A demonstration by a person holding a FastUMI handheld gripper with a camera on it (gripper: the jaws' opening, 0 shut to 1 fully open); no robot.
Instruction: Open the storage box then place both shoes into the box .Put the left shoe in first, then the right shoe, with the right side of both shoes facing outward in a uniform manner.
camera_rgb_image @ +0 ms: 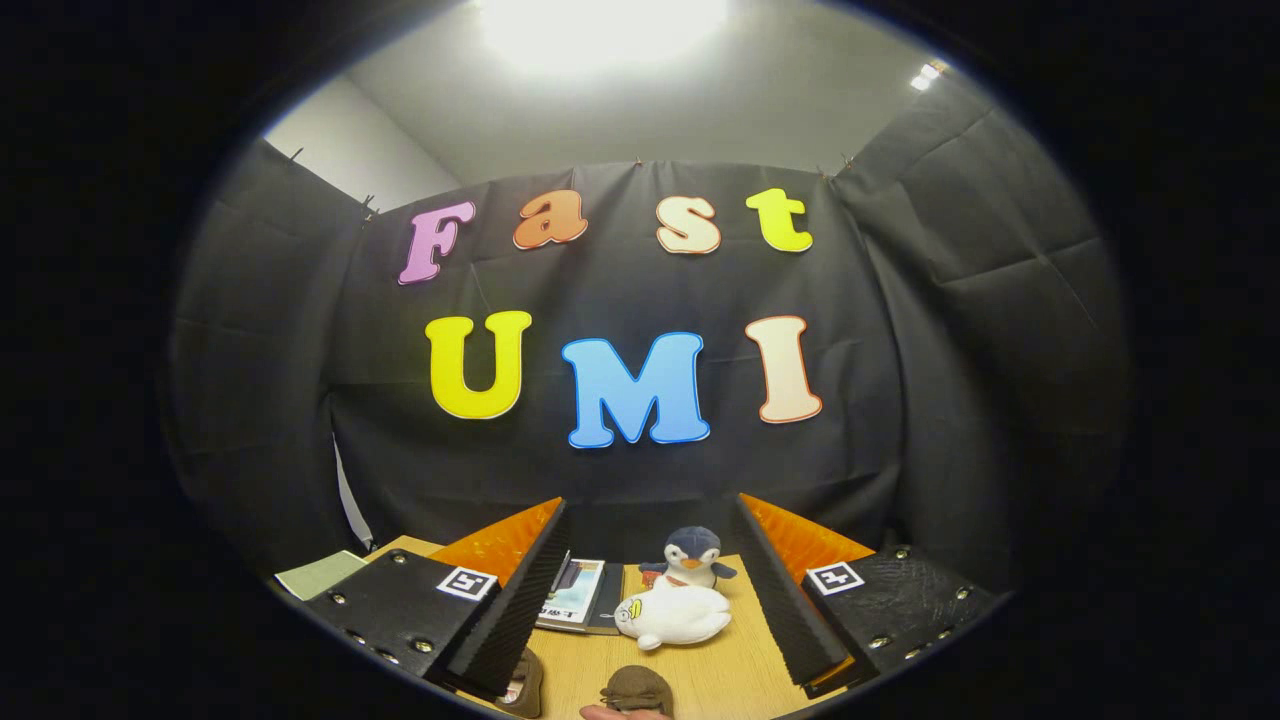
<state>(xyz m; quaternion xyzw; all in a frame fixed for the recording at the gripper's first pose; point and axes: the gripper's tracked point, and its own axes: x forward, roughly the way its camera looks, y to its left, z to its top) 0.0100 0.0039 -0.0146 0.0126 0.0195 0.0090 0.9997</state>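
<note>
The gripper hangs wide open above the wooden table, holding nothing — between its fingers sit a white plush seal and a penguin toy. A brown shoe lies at the table's near edge.

Lower centre of frame: penguin plush upright on table; white plush lying before it; booklet to their left.

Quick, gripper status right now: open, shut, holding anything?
Gripper: open, fingers spread wide, holding nothing; the white plush and penguin sit on the table between and beyond them.
</note>
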